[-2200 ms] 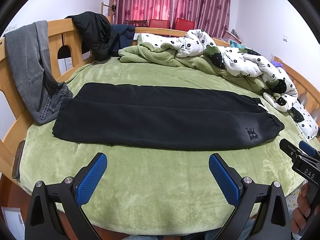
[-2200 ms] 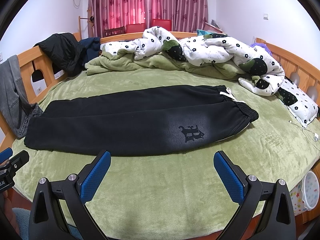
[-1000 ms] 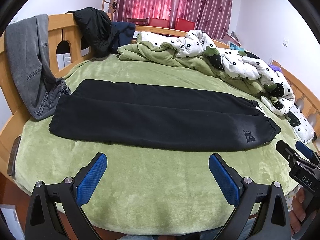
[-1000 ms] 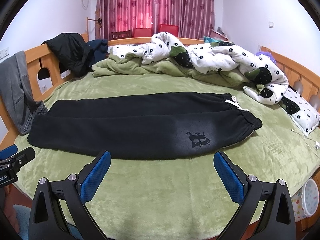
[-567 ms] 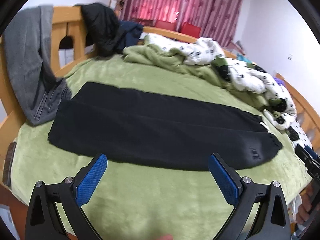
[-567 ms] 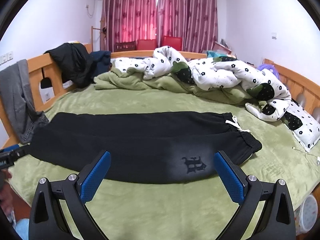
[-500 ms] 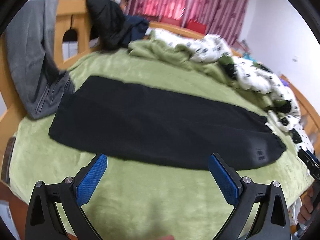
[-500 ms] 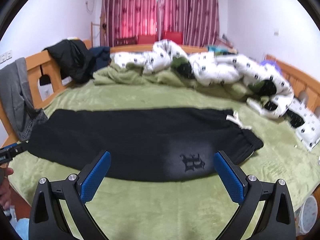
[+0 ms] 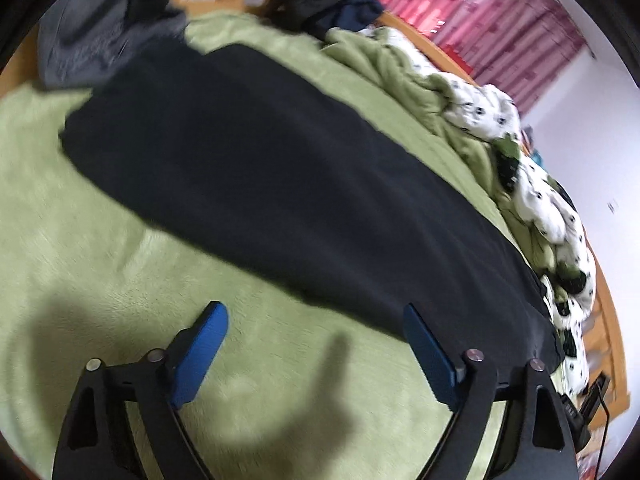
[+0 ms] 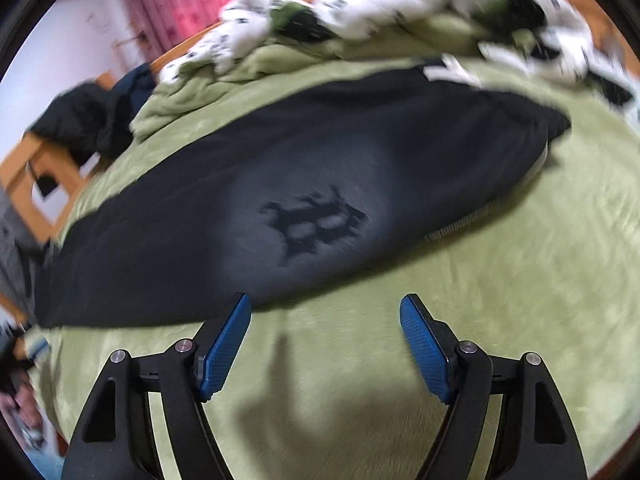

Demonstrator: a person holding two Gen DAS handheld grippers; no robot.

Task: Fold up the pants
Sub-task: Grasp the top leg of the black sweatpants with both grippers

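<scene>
Blue ribbed pads line the black fingers of my left gripper, and nearest to me they stand apart over bare bedding, closing, with nothing between them. My right gripper shows the same: blue pads apart and closing on nothing, the green blanket below them, soft and plushy with a short nap. Each gripper throws a dark shadow on that fleece.

Just past the fingertips lie the black pants, flat on the bed, folded lengthwise so one leg rests on the other. Their long axis runs across my view. In the left view the leg ends sit at the upper left and the cloth stretches down to the right; in the right view the elastic waistband points right, gathered and thick, with a white drawstring at its far edge. The fabric looks matte and fleecy. A dark gothic-style emblem sits on a paler, faded patch near the waist end; it is blurred.

Beyond the pants a rumpled green blanket and a white quilt with black flower spots are heaped along the far side. A wooden bed rail carries dark clothes and grey jeans. Pink-red curtains hang farthest back.
</scene>
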